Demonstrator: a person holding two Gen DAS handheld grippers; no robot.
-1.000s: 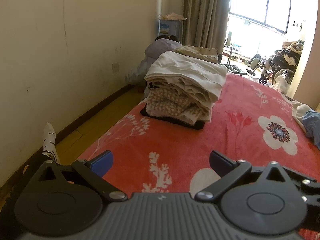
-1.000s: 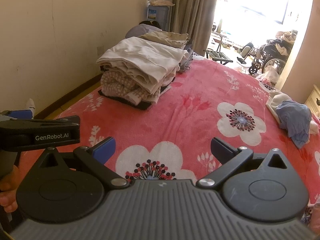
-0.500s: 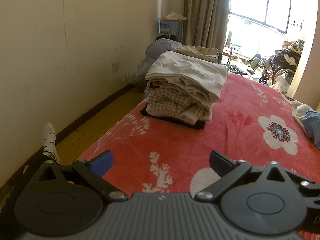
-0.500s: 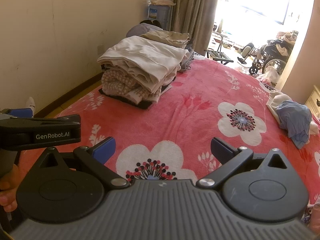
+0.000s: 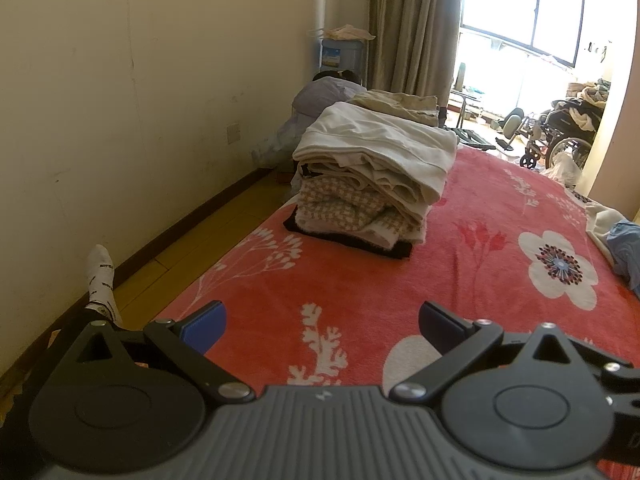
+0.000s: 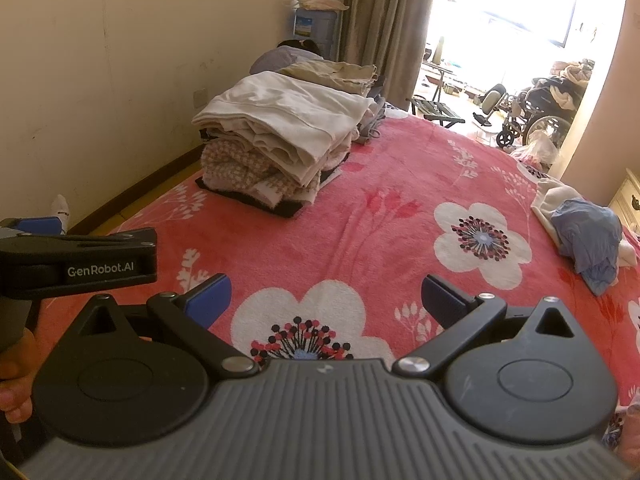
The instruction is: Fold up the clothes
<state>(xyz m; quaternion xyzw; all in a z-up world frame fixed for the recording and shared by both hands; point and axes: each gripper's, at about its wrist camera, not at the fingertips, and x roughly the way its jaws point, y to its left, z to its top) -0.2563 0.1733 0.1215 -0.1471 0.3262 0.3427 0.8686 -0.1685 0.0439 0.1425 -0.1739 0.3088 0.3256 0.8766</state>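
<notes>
A stack of folded clothes, cream on top and checked below, sits on the red flowered blanket near its left edge; it also shows in the right wrist view. A crumpled blue and white garment lies at the blanket's right side and shows at the right edge of the left wrist view. My left gripper is open and empty above the blanket's near end. My right gripper is open and empty over a white flower. The left gripper's body shows at the left of the right wrist view.
A cream wall and wooden floor strip run along the left. A socked foot rests on the floor. A person sits beyond the stack. A wheelchair and curtain stand by the bright window.
Both views have shifted only slightly. The grippers stay open and empty, and the clothes have not moved.
</notes>
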